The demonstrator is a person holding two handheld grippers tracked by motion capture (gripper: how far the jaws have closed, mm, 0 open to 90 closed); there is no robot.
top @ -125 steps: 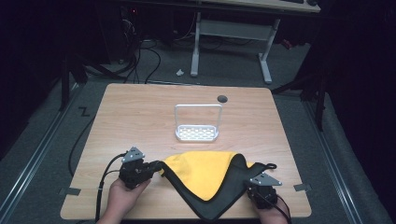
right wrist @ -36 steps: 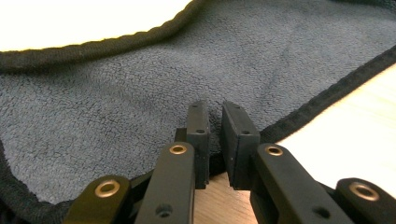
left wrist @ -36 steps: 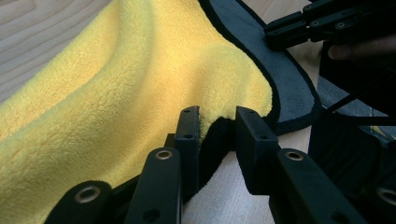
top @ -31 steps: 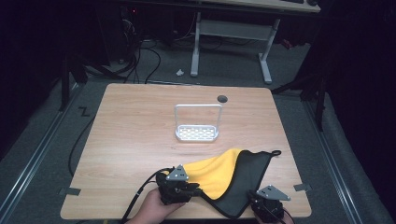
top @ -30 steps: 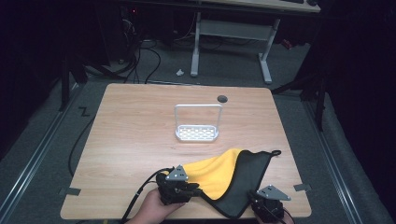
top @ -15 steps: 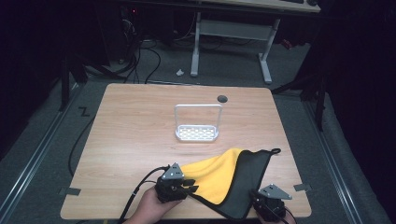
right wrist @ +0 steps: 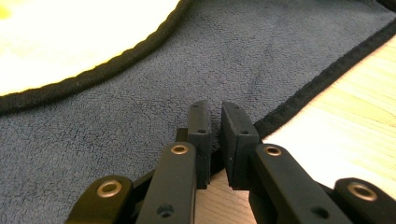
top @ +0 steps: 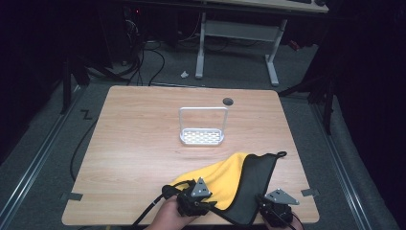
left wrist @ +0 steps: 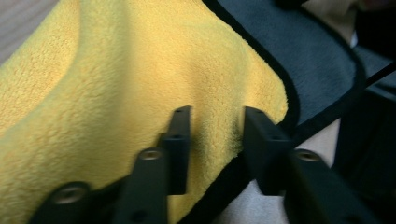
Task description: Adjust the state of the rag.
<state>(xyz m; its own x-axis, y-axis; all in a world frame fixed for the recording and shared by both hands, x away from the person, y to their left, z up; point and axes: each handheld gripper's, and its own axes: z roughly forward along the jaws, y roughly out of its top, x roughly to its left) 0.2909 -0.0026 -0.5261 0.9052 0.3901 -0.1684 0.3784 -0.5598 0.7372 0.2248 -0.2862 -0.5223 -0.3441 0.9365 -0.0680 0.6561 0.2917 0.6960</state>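
A cloth, yellow [top: 225,173] on one face and dark grey [top: 259,179] on the other, lies folded at the table's front right. My left gripper [top: 207,204] sits at its near left edge. In the left gripper view its jaws [left wrist: 217,116] have just been closing and now pinch a thick fold of the yellow cloth [left wrist: 116,70] by its black hem. My right gripper [top: 268,211] is at the cloth's near right corner. Its jaws [right wrist: 215,109] are nearly together, shut on the black-bound edge of the grey cloth [right wrist: 140,93].
A white wire rack [top: 202,129] with a tall handle stands mid-table beyond the cloth. A round cable hole [top: 228,101] is near the far edge. Bare wooden table [top: 139,143] stretches to the left. Tape marks [top: 72,196] sit at both front corners.
Since four seconds ago the left gripper has carried the cloth's left side over to the right, folding it. In the last half second it shifted right and nearer the front edge.
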